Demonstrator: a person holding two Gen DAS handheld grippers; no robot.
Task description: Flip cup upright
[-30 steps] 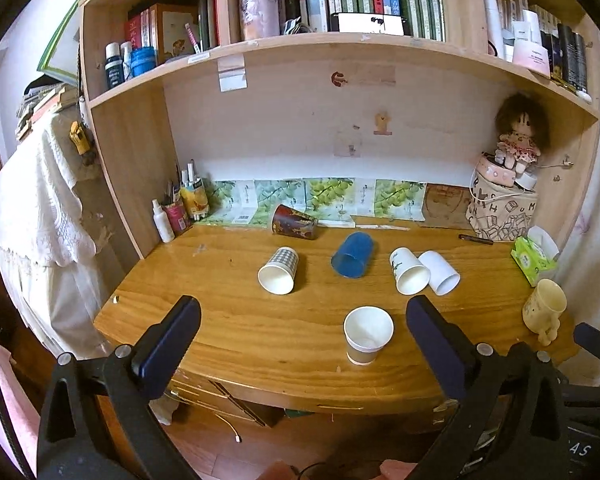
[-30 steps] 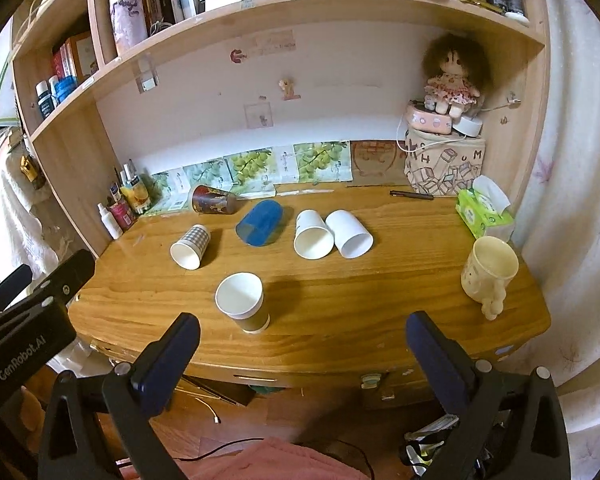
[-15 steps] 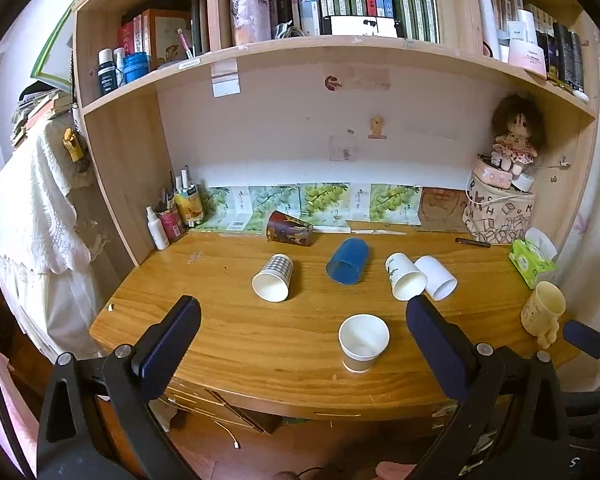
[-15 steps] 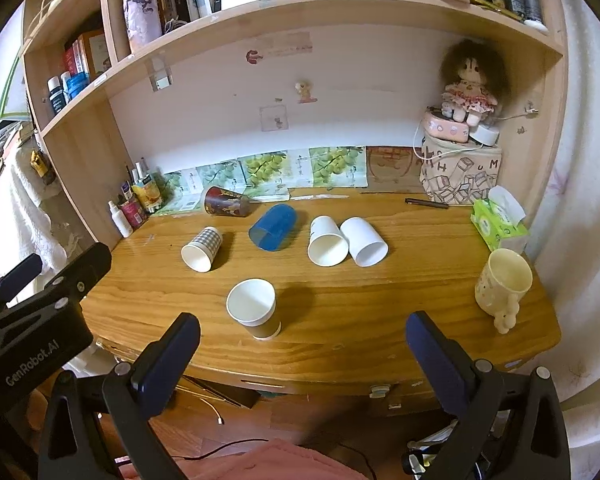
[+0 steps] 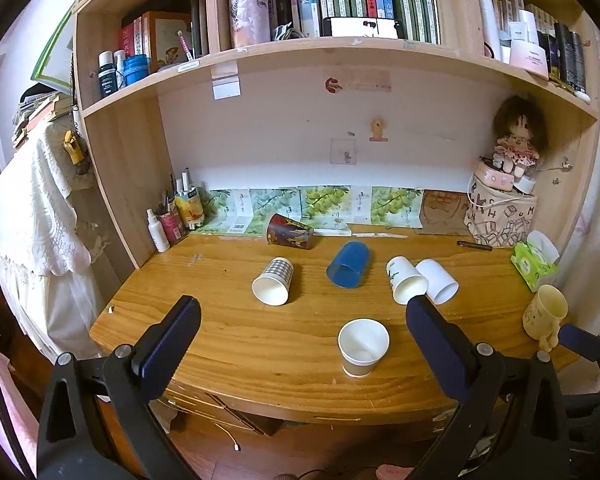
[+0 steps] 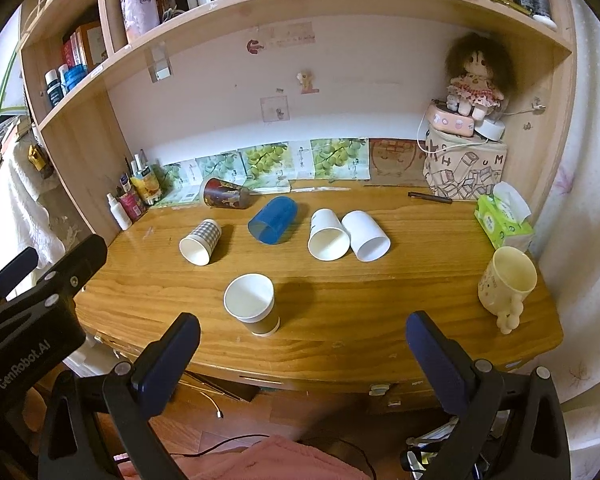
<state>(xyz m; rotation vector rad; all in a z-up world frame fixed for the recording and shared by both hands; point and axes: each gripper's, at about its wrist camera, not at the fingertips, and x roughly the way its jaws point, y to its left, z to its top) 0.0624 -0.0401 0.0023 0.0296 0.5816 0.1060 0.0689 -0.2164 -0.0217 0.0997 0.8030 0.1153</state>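
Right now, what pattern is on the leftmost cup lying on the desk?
A grey-and-white check on the cup, clearest in the left wrist view.

Wooden desk (image 5: 228,344) beneath bookshelves (image 5: 340,50)

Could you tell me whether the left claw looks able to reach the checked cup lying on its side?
Probably yes: the left claw is open and empty, and bare desk lies between it and the checked cup.

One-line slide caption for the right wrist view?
Open right gripper faces a wooden desk: two cups upright, five cups lying on their sides.
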